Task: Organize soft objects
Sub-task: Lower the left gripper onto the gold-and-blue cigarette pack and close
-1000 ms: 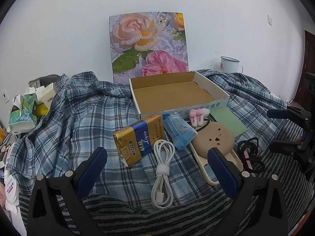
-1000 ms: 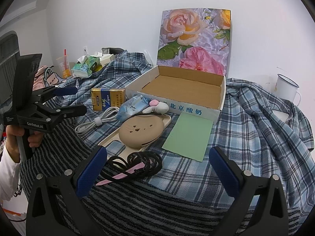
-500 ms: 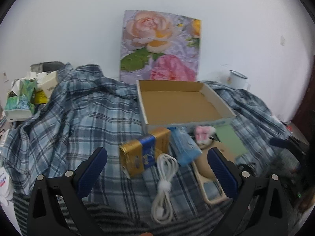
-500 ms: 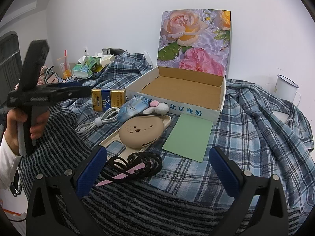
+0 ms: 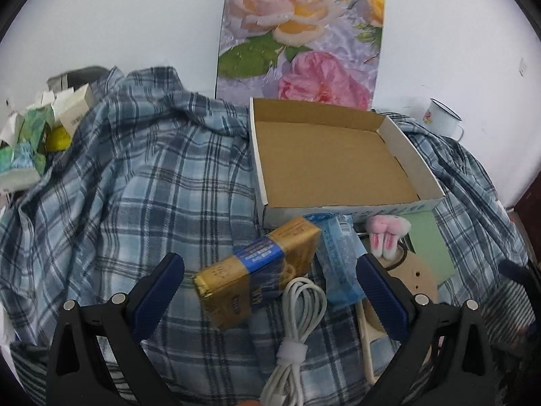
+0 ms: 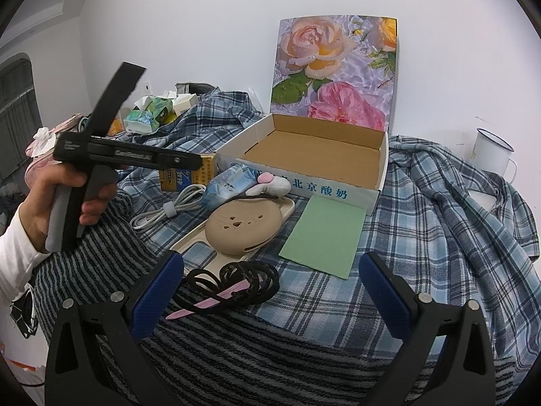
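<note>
My left gripper [image 5: 270, 280] gapes wide and empty over the gold tissue pack [image 5: 257, 274]; my right gripper [image 6: 270, 282] does too. The pack looks light and squashy, so I'd pinch it across its short sides.

Open cardboard box [image 6: 314, 155] empty, lid upright. In front on plaid cloth: gold pack [image 5: 260, 274], blue tissue pack [image 5: 338, 264], coiled white cable [image 5: 297, 308], tan round pouch [image 6: 245, 226], black hair ties [image 6: 243, 280].

Around the open cardboard box [image 6: 321, 155], a white enamel mug [image 6: 492, 154] stands well to its right by the wall, a heap of tissue packs and cartons [image 6: 155, 116] lies far to its left, and a rose-printed board [image 6: 334, 71] rises upright behind it.
</note>
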Demonstrator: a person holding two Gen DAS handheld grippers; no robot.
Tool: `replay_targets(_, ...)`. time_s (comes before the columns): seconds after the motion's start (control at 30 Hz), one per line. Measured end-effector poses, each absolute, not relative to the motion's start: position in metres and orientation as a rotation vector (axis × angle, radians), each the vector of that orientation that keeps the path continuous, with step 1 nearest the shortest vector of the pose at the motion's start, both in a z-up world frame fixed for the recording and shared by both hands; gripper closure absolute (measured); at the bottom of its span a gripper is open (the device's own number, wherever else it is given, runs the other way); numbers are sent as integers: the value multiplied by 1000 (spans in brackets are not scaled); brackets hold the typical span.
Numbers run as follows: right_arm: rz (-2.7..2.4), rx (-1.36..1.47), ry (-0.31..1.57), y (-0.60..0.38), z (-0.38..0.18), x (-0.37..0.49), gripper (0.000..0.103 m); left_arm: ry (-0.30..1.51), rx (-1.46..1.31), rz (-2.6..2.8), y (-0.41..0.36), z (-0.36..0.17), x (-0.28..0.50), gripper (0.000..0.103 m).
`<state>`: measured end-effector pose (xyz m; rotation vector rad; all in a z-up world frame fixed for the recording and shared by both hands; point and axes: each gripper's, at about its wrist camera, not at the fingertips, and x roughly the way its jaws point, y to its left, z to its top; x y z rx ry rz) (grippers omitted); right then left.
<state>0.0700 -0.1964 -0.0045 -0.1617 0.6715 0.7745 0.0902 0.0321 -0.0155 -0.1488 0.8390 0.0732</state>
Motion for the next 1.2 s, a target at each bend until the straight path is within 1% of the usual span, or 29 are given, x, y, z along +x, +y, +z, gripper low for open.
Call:
replay_targets(0.63, 775, -161, 661, -195, -3, 67, 0, 884, -237, 182, 39, -35, 119, 1)
replay_targets(0.73, 775, -161, 662, -195, -3, 67, 0, 894, -238, 164, 38, -38, 122, 9)
replay_targets(0.77, 774, -161, 663, -195, -3, 67, 0, 895, -238, 161, 39, -38, 123, 15)
replay_targets(0.8, 773, -162, 666, -194, -4, 67, 0, 895, -240, 156, 39, -38, 123, 24)
replay_targets(0.83, 772, -162, 669, -194, -4, 67, 0, 893, -245, 146, 39, -39, 123, 25)
replay_targets(0.9, 771, -164, 676, -193, -5, 68, 0, 888, -246, 134, 39, -38, 122, 45)
replay_targets(0.97, 770, -165, 682, -193, -6, 69, 0, 885, -238, 123, 37, -39, 121, 49)
replay_targets(1.2, 768, -170, 713, -191, -10, 73, 0, 860, -256, 47, 36, -37, 114, 71)
